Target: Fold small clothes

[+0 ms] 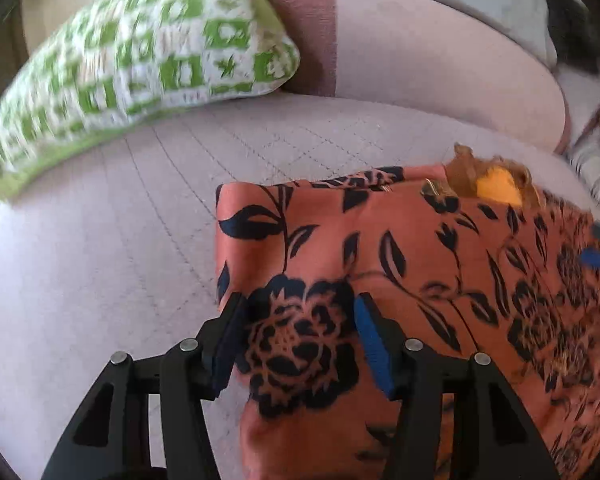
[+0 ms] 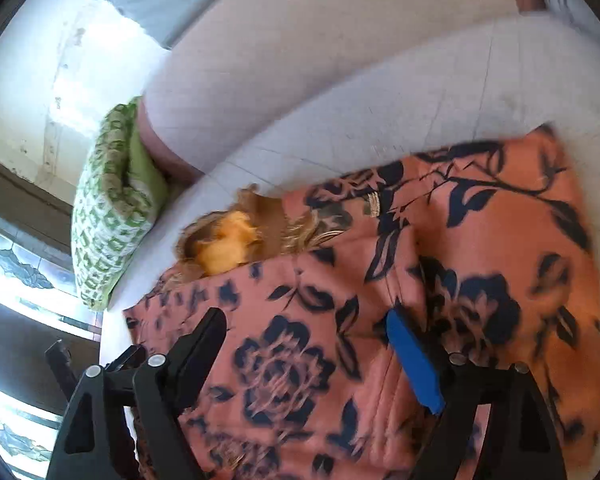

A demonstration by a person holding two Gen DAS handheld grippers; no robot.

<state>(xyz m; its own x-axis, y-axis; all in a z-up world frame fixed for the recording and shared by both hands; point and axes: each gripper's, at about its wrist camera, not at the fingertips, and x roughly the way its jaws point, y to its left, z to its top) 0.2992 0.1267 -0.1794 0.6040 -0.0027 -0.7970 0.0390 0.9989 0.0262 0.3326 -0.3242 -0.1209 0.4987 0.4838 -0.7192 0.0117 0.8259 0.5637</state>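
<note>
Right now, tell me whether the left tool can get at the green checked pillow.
Probably yes. The left tool stands open over the floral garment, and only bare sofa seat lies between it and the pillow.

Both wrist views look down closely, sharing the garment (image 1: 420,248).

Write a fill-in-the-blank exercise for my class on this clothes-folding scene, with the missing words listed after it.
1. The garment is orange with dark ____ printed on it.
2. The cushion is patterned in white and ____.
3. The left gripper has its jaws ____ over the garment.
4. The garment lies on a pale, quilted ____.

Missing words: flowers; green; open; sofa
</note>
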